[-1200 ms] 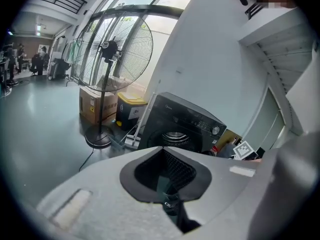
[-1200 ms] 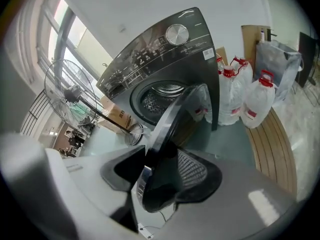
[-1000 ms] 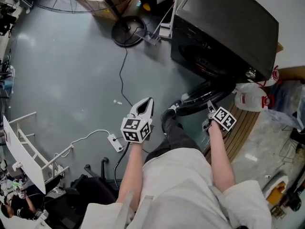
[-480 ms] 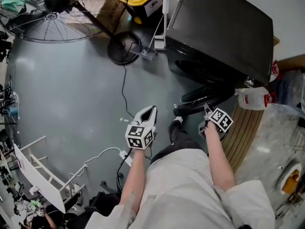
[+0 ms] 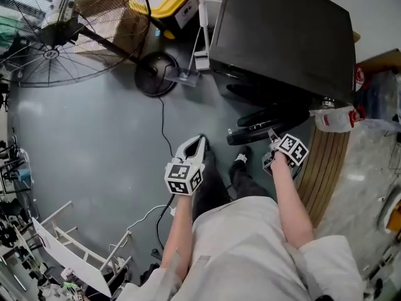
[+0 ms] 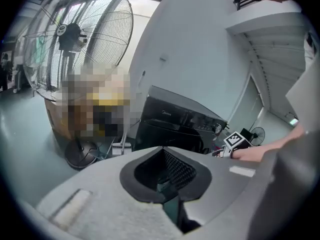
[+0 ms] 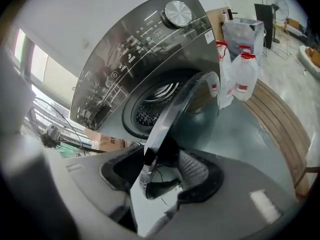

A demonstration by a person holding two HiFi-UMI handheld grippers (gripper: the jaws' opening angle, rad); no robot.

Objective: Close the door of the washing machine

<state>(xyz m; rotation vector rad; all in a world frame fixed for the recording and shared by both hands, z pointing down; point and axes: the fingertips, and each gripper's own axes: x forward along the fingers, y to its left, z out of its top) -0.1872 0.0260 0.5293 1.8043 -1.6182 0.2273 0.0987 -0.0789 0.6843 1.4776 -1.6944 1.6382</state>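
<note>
The black washing machine (image 5: 282, 36) stands at the top right, its round door (image 5: 269, 127) hanging part-way open in front of the drum (image 7: 160, 96). My right gripper (image 5: 270, 137) is at the door's outer edge. In the right gripper view the dark door rim (image 7: 165, 134) runs between the jaws of the right gripper (image 7: 160, 169), which are opening; the right pad lies close beside the rim and a gap shows at the left pad. My left gripper (image 5: 199, 140) hovers over the grey floor left of the door, shut on nothing. The left gripper (image 6: 162, 151) faces the machine (image 6: 175, 121).
A large fan (image 5: 56, 30) on a round base (image 5: 155, 74) stands at the upper left, with a cable (image 5: 164, 124) trailing over the floor. Detergent bottles (image 5: 332, 119) and a wooden slatted mat (image 5: 326, 168) lie right of the machine. A white rack (image 5: 69, 249) is at the lower left.
The door has swung closer to the machine's front with the right gripper at its edge. The left gripper has drifted right along with the person, who stepped toward the machine.
</note>
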